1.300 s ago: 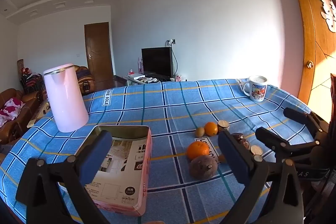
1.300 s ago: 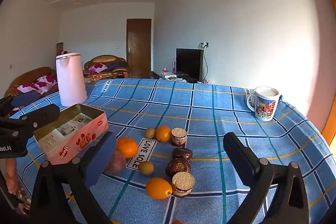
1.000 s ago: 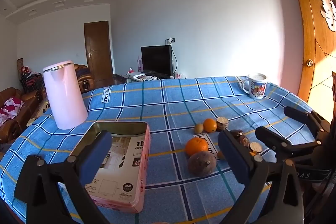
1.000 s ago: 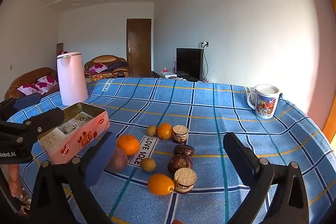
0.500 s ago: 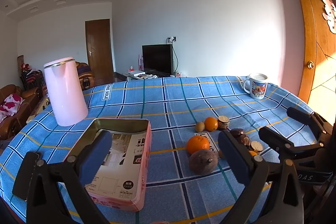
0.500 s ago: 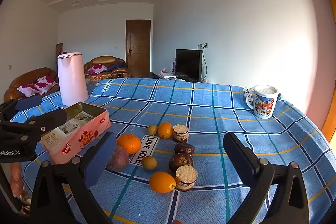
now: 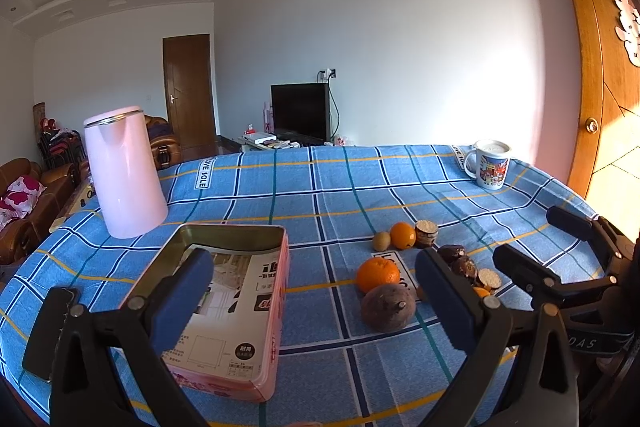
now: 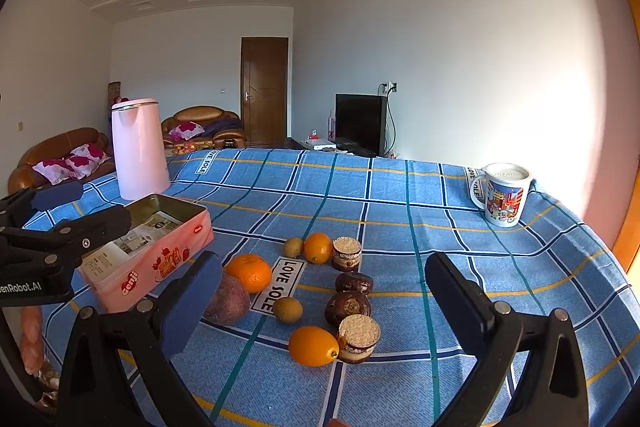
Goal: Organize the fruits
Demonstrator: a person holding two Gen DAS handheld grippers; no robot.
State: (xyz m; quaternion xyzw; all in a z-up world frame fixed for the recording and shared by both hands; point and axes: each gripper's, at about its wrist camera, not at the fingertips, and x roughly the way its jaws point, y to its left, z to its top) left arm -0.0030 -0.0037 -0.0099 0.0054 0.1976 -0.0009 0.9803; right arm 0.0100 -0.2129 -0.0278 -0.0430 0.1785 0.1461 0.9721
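An open pink tin (image 7: pixel 224 311) (image 8: pixel 148 247) lies on the blue checked tablecloth, left of a cluster of fruit. In the cluster are a large orange (image 8: pixel 249 271) (image 7: pixel 377 275), a brown-purple round fruit (image 8: pixel 227 301) (image 7: pixel 387 307), two small oranges (image 8: pixel 318 247) (image 8: pixel 313 345), two kiwis (image 8: pixel 294 247) (image 8: pixel 287 309) and several brown snack cakes (image 8: pixel 347 253). My left gripper (image 7: pixel 316 303) hovers open above the tin and the fruit. Open too, my right gripper (image 8: pixel 324 307) hangs over the near side of the cluster. Neither holds anything.
A tall pink kettle (image 7: pixel 122 173) (image 8: pixel 138 149) stands at the back left beyond the tin. A printed mug (image 8: pixel 503 195) (image 7: pixel 489 165) sits at the far right corner. Sofas, a television and a wooden door lie beyond the table.
Both grippers have drifted only slightly; the views shifted a little. The fruit, tin, kettle and mug stay where they were, and both grippers stay open.
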